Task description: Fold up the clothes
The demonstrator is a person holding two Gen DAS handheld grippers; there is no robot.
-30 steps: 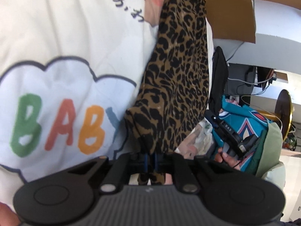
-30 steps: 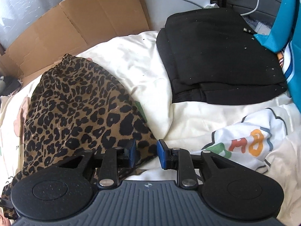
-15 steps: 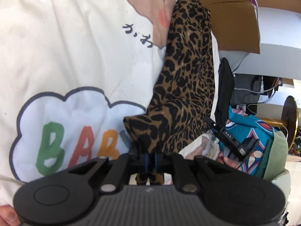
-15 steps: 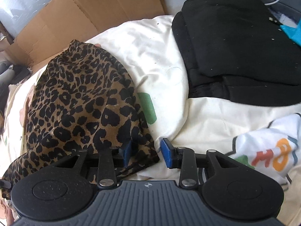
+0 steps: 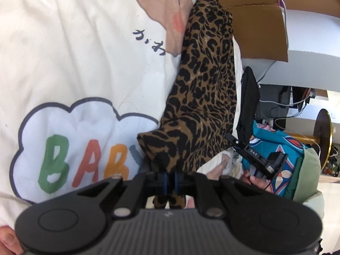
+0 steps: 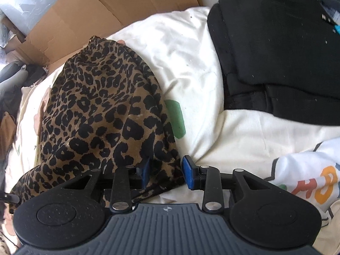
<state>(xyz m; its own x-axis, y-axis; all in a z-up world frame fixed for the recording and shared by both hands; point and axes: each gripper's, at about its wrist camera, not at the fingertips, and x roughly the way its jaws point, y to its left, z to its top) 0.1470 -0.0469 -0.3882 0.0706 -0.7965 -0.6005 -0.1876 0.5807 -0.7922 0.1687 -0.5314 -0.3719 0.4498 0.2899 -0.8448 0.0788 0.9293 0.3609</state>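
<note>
A leopard-print garment (image 5: 204, 97) lies lengthwise on a cream blanket (image 5: 74, 42) printed with a BABY cloud. My left gripper (image 5: 169, 179) is shut on one near corner of the garment, and the cloth bunches between its blue pads. In the right wrist view the same garment (image 6: 102, 114) spreads at left. My right gripper (image 6: 166, 172) is open, its blue pads astride the garment's other near corner, with the cloth lying between them. The right gripper also shows in the left wrist view (image 5: 255, 157), held in a hand.
A folded black garment (image 6: 276, 48) lies on the blanket at the back right. Flattened cardboard (image 6: 102, 14) stands behind the blanket. Teal and green clothes (image 5: 286, 159) are piled at the right, past a white table edge (image 5: 308, 68).
My right gripper has moved left and forward, so its open jaws now straddle the leopard garment's corner. My left gripper keeps its hold and has drawn back slightly.
</note>
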